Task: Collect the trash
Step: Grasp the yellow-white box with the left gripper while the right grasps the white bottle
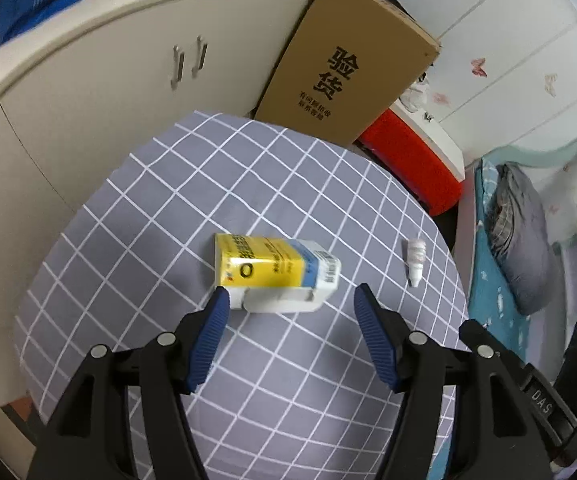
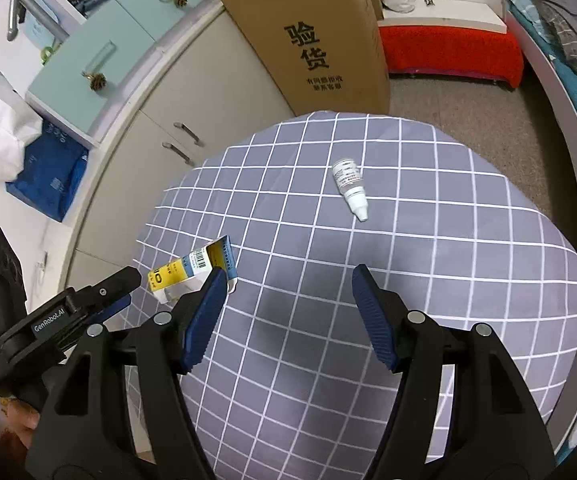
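**Both grippers spread over the checked counter**

Left wrist view: the left gripper (image 1: 292, 298) points down at the counter (image 1: 136, 240), fingers released and spread wide. The yellow-and-white carton (image 1: 274, 274) lies at frame centre, its near edge at the left fingertip. A small dropper bottle (image 1: 415, 258) lies to its right, apart.

Right wrist view: the right gripper (image 2: 288, 280) hovers with fingers released, grasping nothing. The bottle sits above centre; the carton is at lower left, by the left gripper.

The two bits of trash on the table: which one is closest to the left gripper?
The yellow box: it lies just ahead of the open left gripper, by one fingertip. The small white bottle lies farther off to the right.
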`<action>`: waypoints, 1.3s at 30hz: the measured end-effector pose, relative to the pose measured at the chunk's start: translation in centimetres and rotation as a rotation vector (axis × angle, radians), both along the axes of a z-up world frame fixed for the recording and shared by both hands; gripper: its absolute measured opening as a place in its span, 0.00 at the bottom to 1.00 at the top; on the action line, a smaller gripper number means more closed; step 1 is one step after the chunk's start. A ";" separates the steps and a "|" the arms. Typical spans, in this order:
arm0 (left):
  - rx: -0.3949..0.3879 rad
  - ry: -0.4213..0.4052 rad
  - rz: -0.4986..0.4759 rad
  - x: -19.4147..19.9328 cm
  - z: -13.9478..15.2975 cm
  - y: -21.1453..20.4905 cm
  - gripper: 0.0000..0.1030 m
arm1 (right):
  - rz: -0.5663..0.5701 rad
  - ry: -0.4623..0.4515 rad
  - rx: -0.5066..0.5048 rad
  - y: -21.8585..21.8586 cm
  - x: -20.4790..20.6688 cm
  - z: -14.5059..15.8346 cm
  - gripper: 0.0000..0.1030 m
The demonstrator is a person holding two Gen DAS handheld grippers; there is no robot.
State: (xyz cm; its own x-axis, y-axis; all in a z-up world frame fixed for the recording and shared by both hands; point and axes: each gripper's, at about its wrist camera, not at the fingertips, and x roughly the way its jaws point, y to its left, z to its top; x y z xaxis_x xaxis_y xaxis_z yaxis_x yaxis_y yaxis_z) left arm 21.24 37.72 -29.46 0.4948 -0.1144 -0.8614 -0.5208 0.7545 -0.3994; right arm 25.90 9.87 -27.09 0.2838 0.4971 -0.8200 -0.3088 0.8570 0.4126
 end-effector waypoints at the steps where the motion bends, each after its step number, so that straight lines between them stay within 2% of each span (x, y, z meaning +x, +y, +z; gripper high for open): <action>1: -0.005 0.001 0.007 0.2 -0.4 0.4 0.62 | -0.001 0.005 -0.007 0.3 0.2 -0.3 0.63; 8: -0.083 0.009 0.004 2.3 -3.4 1.6 0.62 | -0.025 0.021 -0.038 1.1 1.7 -1.6 0.63; 12: -0.092 0.018 -0.041 3.8 -4.2 1.2 0.62 | -0.049 0.029 -0.050 0.8 2.7 -2.1 0.63; 14: -0.074 0.043 -0.018 4.0 -4.7 1.4 0.62 | -0.063 0.035 -0.054 0.6 3.3 -2.3 0.63; 17: -0.120 0.040 -0.010 4.2 -5.4 1.9 0.62 | -0.072 0.034 -0.059 0.4 4.0 -2.4 0.63; 20: -0.128 0.024 -0.041 5.2 -5.7 1.6 0.61 | -0.080 0.041 -0.063 0.4 4.6 -2.9 0.63; 22: -0.141 0.007 -0.061 5.8 -5.7 1.1 0.58 | -0.085 0.048 -0.066 0.4 5.0 -3.3 0.63; 23: -0.146 0.001 -0.069 6.1 -5.8 1.0 0.49 | -0.083 0.049 -0.069 0.4 5.2 -3.4 0.63; 24: -0.153 0.000 -0.085 6.5 -5.9 0.7 0.37 | -0.081 0.047 -0.074 0.5 5.4 -3.5 0.63; 27: -0.171 -0.020 -0.105 7.0 -6.0 0.1 0.27 | -0.075 0.028 -0.095 0.7 5.8 -3.7 0.63; 28: -0.161 -0.037 -0.105 7.1 -5.7 0.0 0.25 | -0.072 0.018 -0.106 0.8 6.1 -3.8 0.63; 30: -0.144 -0.085 -0.122 7.4 -4.8 -0.7 0.14 | -0.064 0.001 -0.120 1.2 6.6 -4.0 0.63; 31: -0.119 -0.102 -0.132 7.6 -4.2 -1.2 0.12 | -0.060 -0.006 -0.129 1.3 6.7 -4.1 0.63; 33: -0.066 -0.146 -0.156 8.0 -2.9 -2.3 0.02 | -0.053 -0.019 -0.138 1.6 7.0 -4.5 0.63; 35: 0.022 -0.180 -0.181 8.4 -1.4 -3.8 0.02 | -0.048 -0.024 -0.139 1.8 7.5 -5.0 0.63; 38: 0.047 -0.193 -0.224 9.0 -1.2 -5.3 0.02 | -0.036 -0.032 -0.141 2.3 8.1 -5.9 0.57; 39: 0.058 -0.190 -0.231 9.2 -1.3 -5.7 0.02 | -0.031 -0.035 -0.137 2.4 8.3 -6.2 0.53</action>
